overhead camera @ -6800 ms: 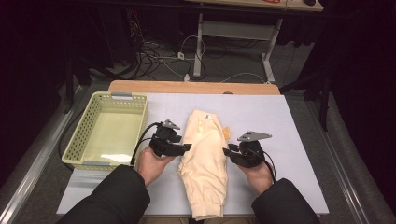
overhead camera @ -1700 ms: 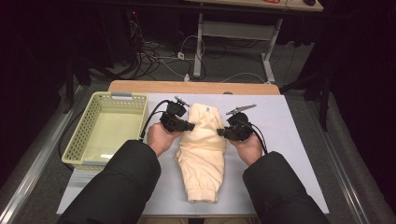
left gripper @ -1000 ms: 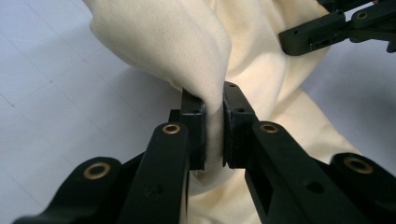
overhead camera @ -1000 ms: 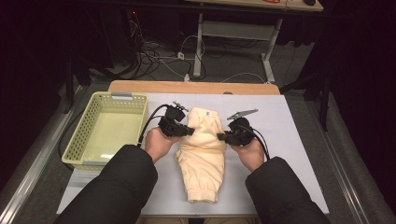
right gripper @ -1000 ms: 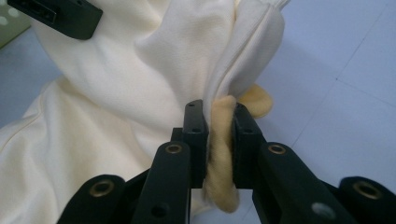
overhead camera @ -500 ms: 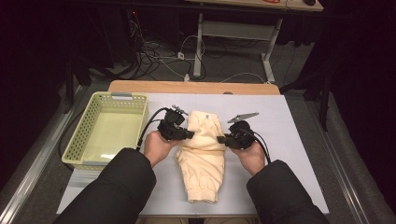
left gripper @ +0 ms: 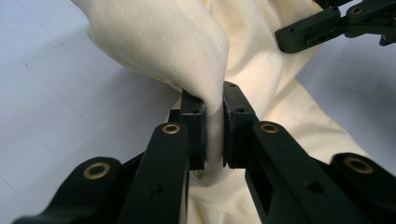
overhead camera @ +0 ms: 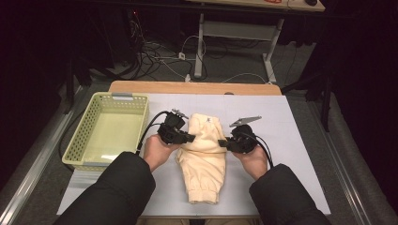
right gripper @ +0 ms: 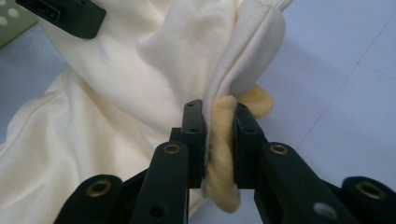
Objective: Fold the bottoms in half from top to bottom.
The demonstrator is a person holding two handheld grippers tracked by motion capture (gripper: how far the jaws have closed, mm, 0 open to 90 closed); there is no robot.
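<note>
A cream fleece garment [overhead camera: 204, 161] lies lengthwise in the middle of the white table [overhead camera: 291, 140], its cuffed end toward the person. My left gripper [overhead camera: 190, 138] is shut on a fold at the garment's left edge; in the left gripper view the gripper [left gripper: 214, 100] pinches cream cloth [left gripper: 163, 37] between its pads. My right gripper [overhead camera: 223, 143] is shut on the right edge; in the right gripper view this gripper [right gripper: 219, 109] squeezes a bunched seam of the garment [right gripper: 177, 56]. The upper part of the garment bulges between the two grippers.
A pale green perforated basket [overhead camera: 80, 136] stands on the table's left side, close to my left hand. A wooden strip [overhead camera: 195, 87] marks the far table edge. Cables and table legs [overhead camera: 202, 42] lie on the floor beyond.
Since the earliest frame both grippers have moved farther up the table holding the garment's sides, and the garment now lies shorter. Over the last second hardly anything has shifted.
</note>
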